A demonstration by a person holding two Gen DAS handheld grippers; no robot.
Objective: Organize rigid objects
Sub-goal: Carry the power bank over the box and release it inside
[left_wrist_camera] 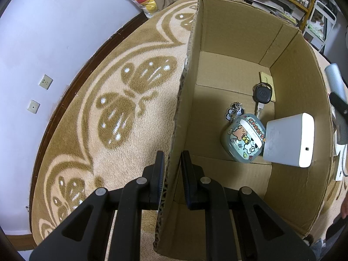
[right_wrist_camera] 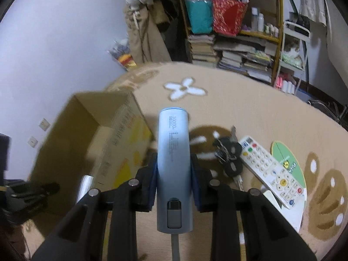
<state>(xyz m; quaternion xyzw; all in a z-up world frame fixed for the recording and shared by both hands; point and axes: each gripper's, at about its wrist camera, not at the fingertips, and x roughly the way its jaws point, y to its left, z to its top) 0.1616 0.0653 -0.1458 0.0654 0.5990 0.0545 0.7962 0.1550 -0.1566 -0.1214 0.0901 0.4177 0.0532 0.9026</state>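
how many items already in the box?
4 visible: white power bank against the right wall, cartoon earbud case beside it, car key behind that, small card under the key. More may be hidden.

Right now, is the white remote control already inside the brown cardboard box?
No, the white remote control lies on the beige carpet, outside and apart from the brown cardboard box.

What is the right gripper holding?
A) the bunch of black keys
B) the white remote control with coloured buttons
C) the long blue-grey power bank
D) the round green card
C: in the right wrist view the long blue-grey power bank sits clamped between the right gripper pads, raised off the carpet, while the other three things lie loose on it.
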